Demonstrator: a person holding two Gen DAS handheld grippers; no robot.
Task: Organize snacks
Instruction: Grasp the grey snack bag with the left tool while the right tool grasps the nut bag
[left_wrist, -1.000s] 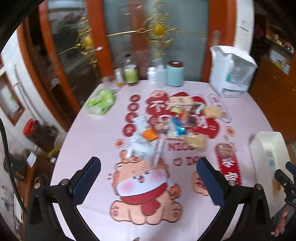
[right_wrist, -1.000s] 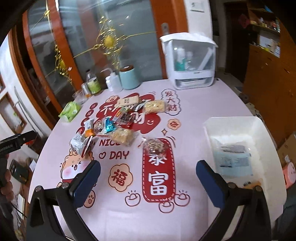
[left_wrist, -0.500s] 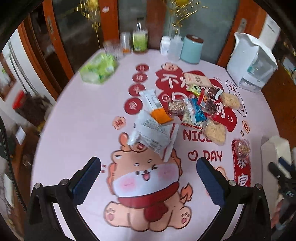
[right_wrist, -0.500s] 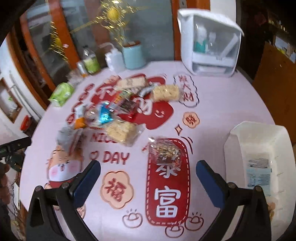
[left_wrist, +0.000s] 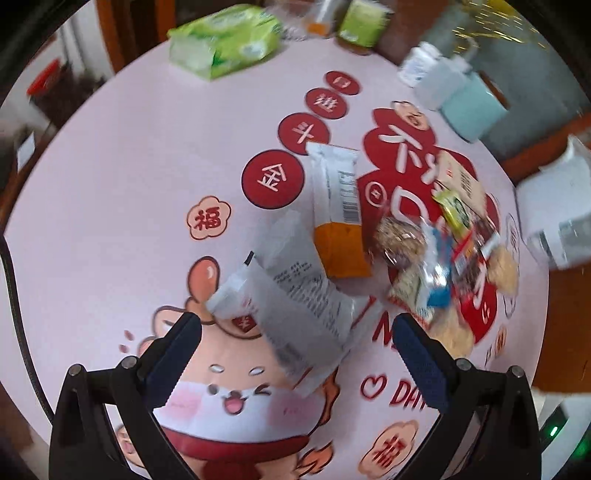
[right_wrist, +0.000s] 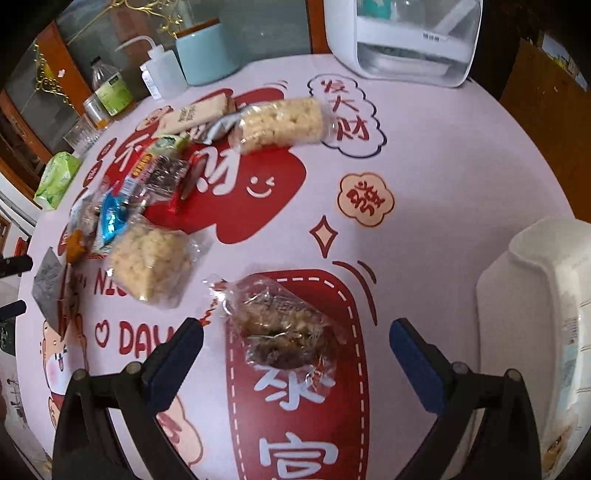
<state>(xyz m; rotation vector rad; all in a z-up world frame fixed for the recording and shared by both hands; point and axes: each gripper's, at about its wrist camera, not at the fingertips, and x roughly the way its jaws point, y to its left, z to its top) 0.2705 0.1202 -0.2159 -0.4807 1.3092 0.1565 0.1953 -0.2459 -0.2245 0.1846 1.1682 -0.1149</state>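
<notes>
Snack packets lie in a heap across the pink printed tablecloth (left_wrist: 129, 177). My left gripper (left_wrist: 297, 349) is open, low over a grey-white packet (left_wrist: 295, 299) that lies between its fingers. Beyond it lie a white and orange packet (left_wrist: 338, 218) and a jumble of small snacks (left_wrist: 443, 251). My right gripper (right_wrist: 295, 350) is open around a clear bag of brown snack (right_wrist: 284, 332), close above it. A puffed-rice bag (right_wrist: 151, 264) lies to its left and a puffed-rice bar (right_wrist: 280, 123) farther back. A white bin (right_wrist: 535, 325) stands at the right.
A green tissue pack (left_wrist: 225, 38) lies at the far left edge. A teal canister (right_wrist: 205, 50), squeeze bottle (right_wrist: 162, 74), green-label bottle (right_wrist: 110, 88) and glasses line the back. A white appliance (right_wrist: 406, 33) stands at the back right. The round table edge curves close on both sides.
Both grippers have moved forward and down toward the table. The left has closed in on the grey-white packet, the right on the clear brown-snack bag. Both have stayed open.
</notes>
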